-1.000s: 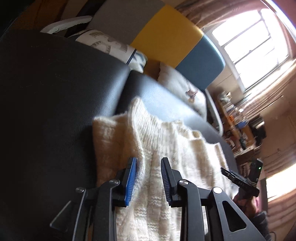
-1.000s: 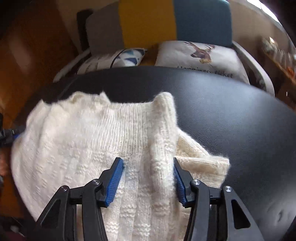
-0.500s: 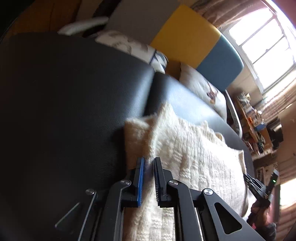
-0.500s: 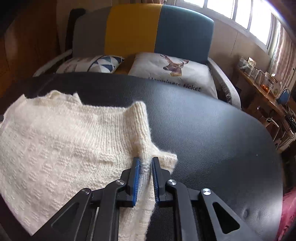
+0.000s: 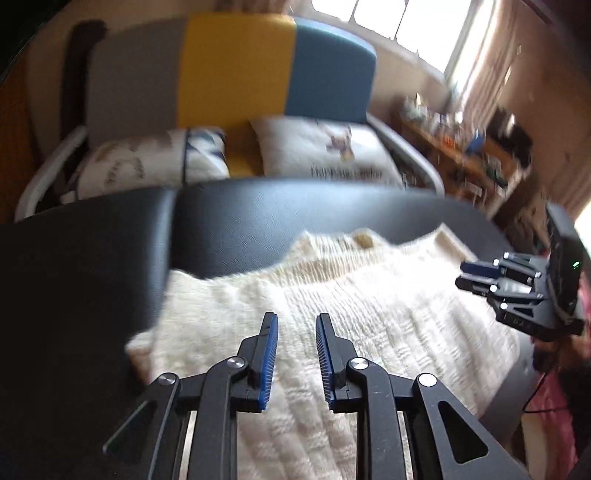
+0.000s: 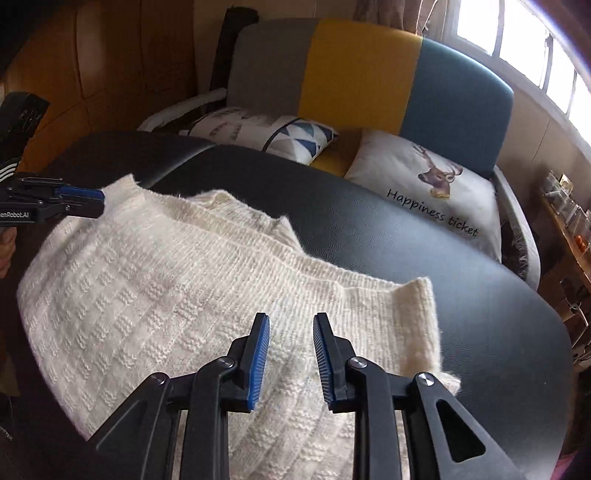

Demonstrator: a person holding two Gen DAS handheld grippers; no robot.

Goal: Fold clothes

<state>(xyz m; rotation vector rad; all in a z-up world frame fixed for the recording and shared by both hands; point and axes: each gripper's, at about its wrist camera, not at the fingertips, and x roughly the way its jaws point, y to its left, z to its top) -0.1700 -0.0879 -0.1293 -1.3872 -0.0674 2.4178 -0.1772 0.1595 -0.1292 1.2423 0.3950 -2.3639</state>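
Cream-white knitted sweater (image 6: 177,295) lies spread over the black leather-look bench (image 6: 461,295), its ribbed edge turned toward the far side and one narrow ribbed flap (image 6: 417,325) running along its right border. In the left wrist view the same sweater (image 5: 351,314) covers the near right part of the bench (image 5: 92,277), though that picture is blurred by motion.

The left gripper (image 5: 295,354) hangs over the sweater with its blue-padded jaws spread a little way apart and nothing between them. The right gripper (image 6: 290,356) is likewise above the knit, just left of the ribbed flap, jaws parted and empty. Whether either touches the fabric cannot be told. Each gripper shows in the other's camera: the left one (image 6: 83,201) at the sweater's left edge, the right one (image 5: 476,275) at its right edge.

Behind the bench stands an armchair with a grey, yellow and blue back (image 6: 369,74). On its seat rest a white cushion with blue triangles (image 6: 266,134) and a white cushion printed with a deer and the words "Happiness ticket" (image 6: 424,192). A bright window (image 6: 517,33) fills the upper right.
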